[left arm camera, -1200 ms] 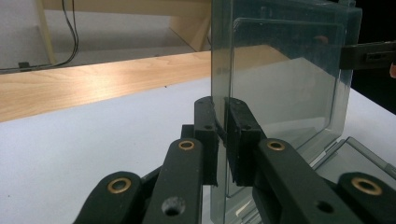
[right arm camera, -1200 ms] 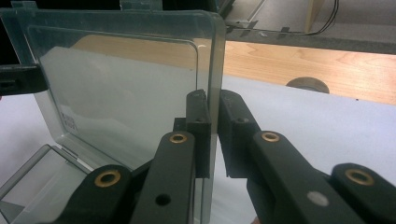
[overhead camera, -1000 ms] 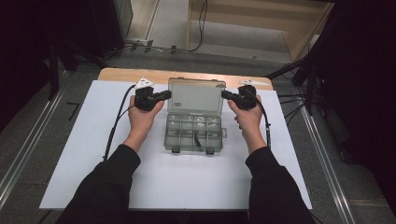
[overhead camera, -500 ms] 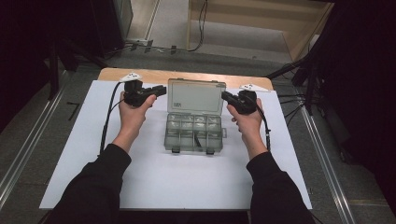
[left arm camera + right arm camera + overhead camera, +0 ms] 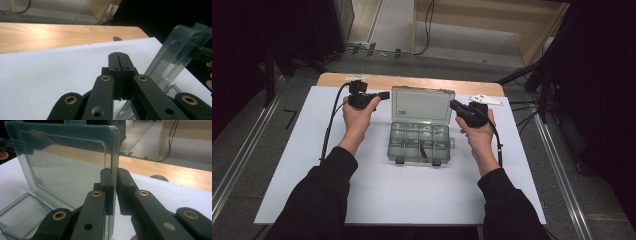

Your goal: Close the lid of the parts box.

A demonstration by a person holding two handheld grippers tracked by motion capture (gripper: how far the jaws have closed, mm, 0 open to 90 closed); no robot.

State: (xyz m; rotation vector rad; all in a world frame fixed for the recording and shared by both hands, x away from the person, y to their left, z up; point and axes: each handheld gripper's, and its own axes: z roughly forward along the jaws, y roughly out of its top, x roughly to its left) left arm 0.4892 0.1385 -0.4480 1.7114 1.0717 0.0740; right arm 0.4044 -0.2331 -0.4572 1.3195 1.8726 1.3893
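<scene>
**Left hand-held gripper lets go of the lid; the right one holds it alone**

The left hand-held gripper (image 5: 384, 94) has drawn back from the lid's left edge since a second ago; its jaws have just been closing and now meet with nothing between them, just beside the clear lid (image 5: 180, 47). The compartment box (image 5: 420, 142) lies open in the middle of the white surface (image 5: 302, 165), lid (image 5: 422, 104) upright. The right hand-held gripper (image 5: 114, 173) pinches the lid's right edge, jaws nearly together on the thin plastic. Judging by this, the opening looks done, and the lid's standing now depends on the right grip.
</scene>
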